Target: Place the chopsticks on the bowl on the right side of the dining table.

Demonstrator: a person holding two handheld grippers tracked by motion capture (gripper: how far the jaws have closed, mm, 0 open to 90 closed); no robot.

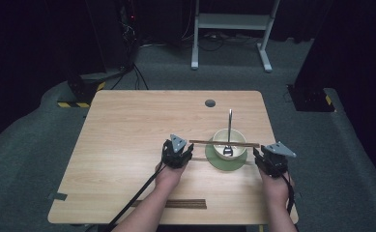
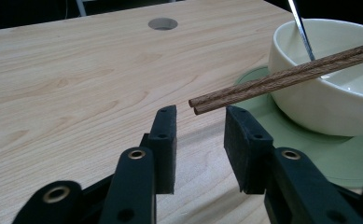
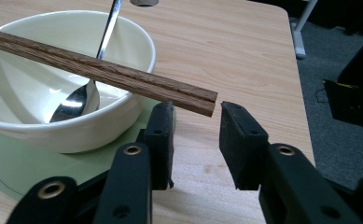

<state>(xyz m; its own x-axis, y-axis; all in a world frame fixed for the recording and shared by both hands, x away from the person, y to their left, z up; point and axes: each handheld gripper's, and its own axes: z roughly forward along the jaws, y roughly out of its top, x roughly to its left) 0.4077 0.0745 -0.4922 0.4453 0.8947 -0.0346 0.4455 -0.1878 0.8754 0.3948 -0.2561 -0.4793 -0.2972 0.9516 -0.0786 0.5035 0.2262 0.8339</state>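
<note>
Chopsticks (image 1: 224, 143): pair lies flat across rim of cream bowl (image 1: 238, 141), ends overhanging at 9 and 3 o'clock. Bowl sits on green saucer (image 1: 213, 159), approx. 4 o'clock of tabletop (image 1: 127, 145) centre. Spoon (image 1: 229, 130) stands in bowl, scoop down at bottom, handle leaning over rim toward 12 o'clock.

Why so, my judgement: bowl rim acts as bridge, so both stick ends hang free above the wood w/ room for jaws underneath. Sticks lie side by side, touching, so one pinch per end can take both together.

Left hand-held gripper (image 2: 200, 128): released, jaws apart, nothing between pads. Stick tips (image 2: 195, 105) sit just beyond the gap, lined up w/ it, not touching either pad. Right hand-held gripper (image 3: 195, 123): likewise released, jaws parted; the other stick ends (image 3: 207, 102) hover at the jaw mouth, v. near left pad; contact I cannot tell. I read this as a symmetric two-end approach, one gripper per end at 9 and 3, to keep the pair level & off the spoon handle.

Second dark-wood strip (image 1: 185, 204) lies at 6 o'clock edge of tabletop, well apart from bowl; poss. another pair, too small to tell. Round cable hole (image 1: 209, 103) at 12 o'clock.

Writing/brands: none legible on bowl, saucer, sticks or grippers.
</note>
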